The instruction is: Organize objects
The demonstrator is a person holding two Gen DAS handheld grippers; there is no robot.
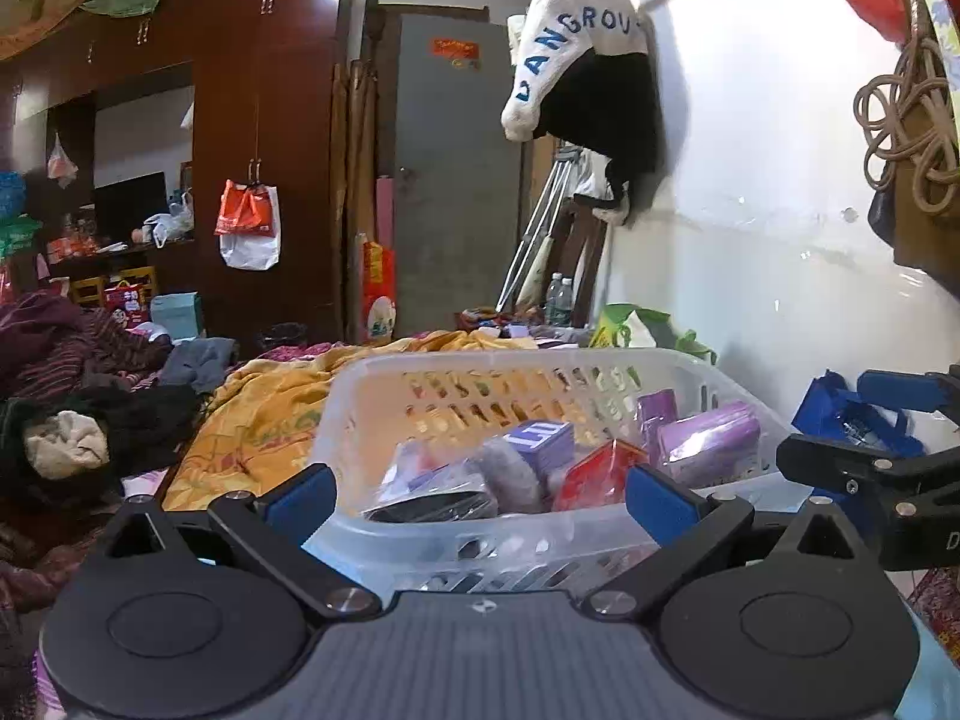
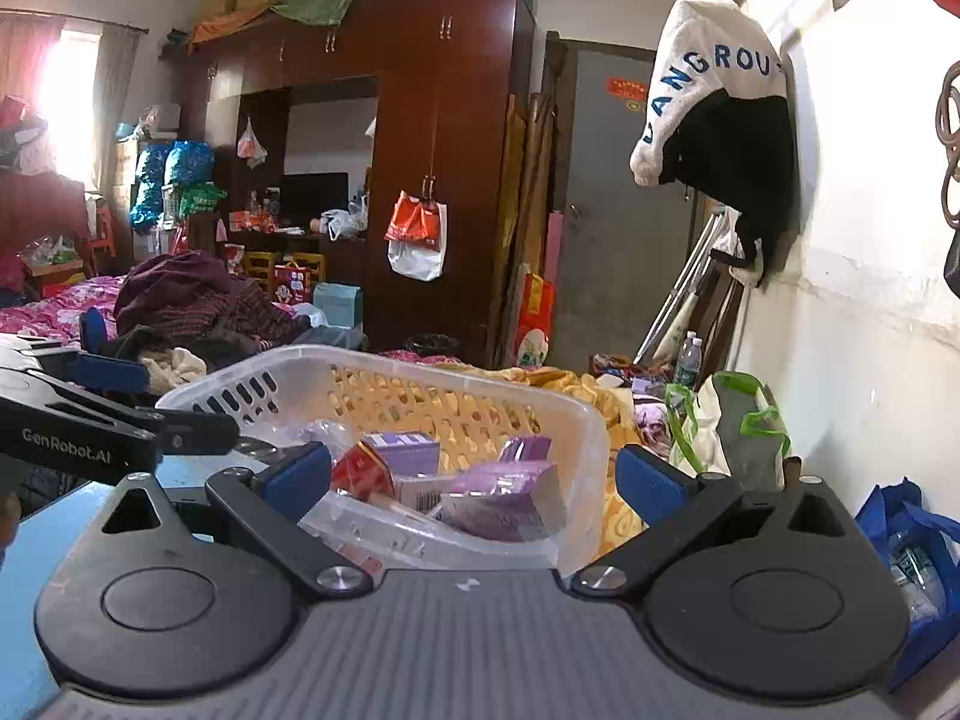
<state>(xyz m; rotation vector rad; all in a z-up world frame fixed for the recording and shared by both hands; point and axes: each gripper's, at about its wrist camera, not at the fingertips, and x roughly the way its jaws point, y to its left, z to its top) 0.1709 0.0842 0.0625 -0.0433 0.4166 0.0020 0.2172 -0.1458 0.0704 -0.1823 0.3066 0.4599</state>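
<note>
Basket (image 1: 372,384) sits just ahead of both wide-open, empty grippers, left (image 1: 480,498) and right (image 2: 474,480), already holding purple boxes (image 1: 708,441) and a red packet (image 1: 600,471). Sorting looks nearly done; beyond, bed clutter remains.

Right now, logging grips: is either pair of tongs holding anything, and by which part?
Nothing: left tongs and right tongs are open at the translucent white plastic basket.

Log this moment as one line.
left gripper: jaws open, empty | right gripper: jaws open, empty | basket: holds purple boxes
</note>
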